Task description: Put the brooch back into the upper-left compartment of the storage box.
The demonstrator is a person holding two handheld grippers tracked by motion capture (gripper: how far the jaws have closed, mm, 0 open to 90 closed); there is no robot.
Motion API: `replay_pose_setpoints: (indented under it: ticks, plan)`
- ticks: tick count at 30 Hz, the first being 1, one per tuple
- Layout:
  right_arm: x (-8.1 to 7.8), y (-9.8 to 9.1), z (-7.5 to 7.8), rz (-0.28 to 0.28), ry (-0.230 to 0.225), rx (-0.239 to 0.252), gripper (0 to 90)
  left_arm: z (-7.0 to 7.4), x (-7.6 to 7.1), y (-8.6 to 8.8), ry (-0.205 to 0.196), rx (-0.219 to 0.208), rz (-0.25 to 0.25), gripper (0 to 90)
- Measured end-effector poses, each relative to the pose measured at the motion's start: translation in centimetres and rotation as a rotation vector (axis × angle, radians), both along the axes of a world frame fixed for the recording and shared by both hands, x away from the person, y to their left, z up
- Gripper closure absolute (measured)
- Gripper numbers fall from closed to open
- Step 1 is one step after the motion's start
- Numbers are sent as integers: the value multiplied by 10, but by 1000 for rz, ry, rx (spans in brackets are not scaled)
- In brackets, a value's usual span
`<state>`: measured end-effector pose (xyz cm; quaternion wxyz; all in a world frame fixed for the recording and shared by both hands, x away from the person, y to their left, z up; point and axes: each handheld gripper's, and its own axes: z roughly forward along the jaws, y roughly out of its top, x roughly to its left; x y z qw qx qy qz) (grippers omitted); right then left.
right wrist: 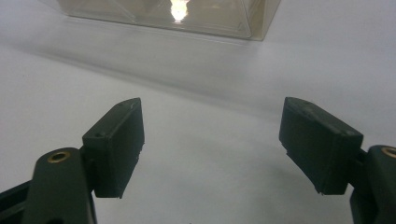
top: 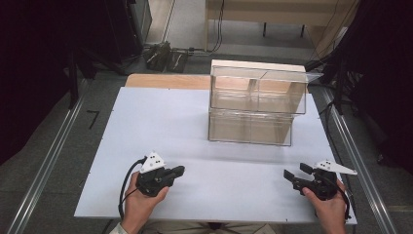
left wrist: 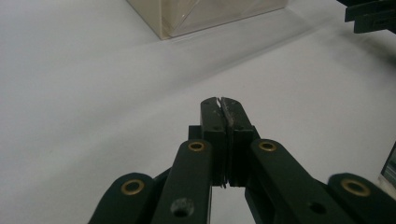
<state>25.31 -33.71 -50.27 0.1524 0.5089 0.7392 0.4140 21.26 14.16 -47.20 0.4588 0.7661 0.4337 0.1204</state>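
Left gripper (top: 179,170) clenched empty, right gripper (top: 296,173) released, both near edge of white table (top: 146,126). Approach clear plastic two-tier drawer box (top: 255,102) squarely, level, slow.

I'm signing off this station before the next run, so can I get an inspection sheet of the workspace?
Surface: white tabletop, bare apart from the boxes.
Job's things: two clear plastic boxes stacked at the far middle; nothing seen inside.
Clutter: nothing seen.
Grippers: left tongs shut on nothing, held near the front edge; right tongs open, nothing between them.
Cables: black cable loops from the left tongs; more cables lie on the floor beyond the table.
Surroundings: dark curtains at both sides, metal rails along the floor, wooden furniture behind.
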Motion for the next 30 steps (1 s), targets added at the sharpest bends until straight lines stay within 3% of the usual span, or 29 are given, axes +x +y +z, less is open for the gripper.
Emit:
replay_pose_setpoints:
  ticks: [30]
  plan:
    - [1,0,-1,4,1,-1,209,18,22,-15,-13,-35,-23,900]
